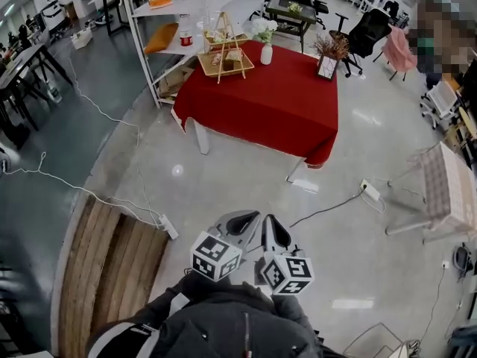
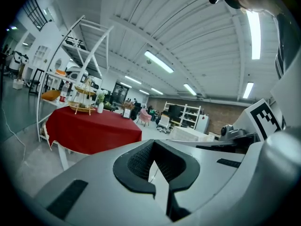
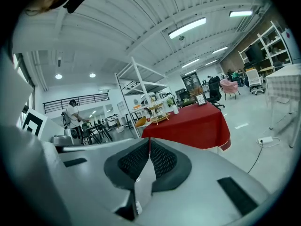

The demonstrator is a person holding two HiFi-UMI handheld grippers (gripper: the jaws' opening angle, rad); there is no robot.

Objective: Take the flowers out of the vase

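Flowers (image 1: 263,28) stand in the white vase (image 1: 266,54) on the red table (image 1: 283,110), well ahead of the left gripper (image 2: 153,145) and right gripper (image 3: 149,142), both closed and empty. Likely light, soft, crushable: pinch the bunch gently just above the vase's mouth.

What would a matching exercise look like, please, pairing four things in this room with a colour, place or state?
Things:
1. tablecloth
2. vase
3. picture frame
4. power strip

Descriptions:
A. at the far right corner of the table
B. lying on the floor
C. red
D. holds the flowers

Pairs: 1-C, 2-D, 3-A, 4-B
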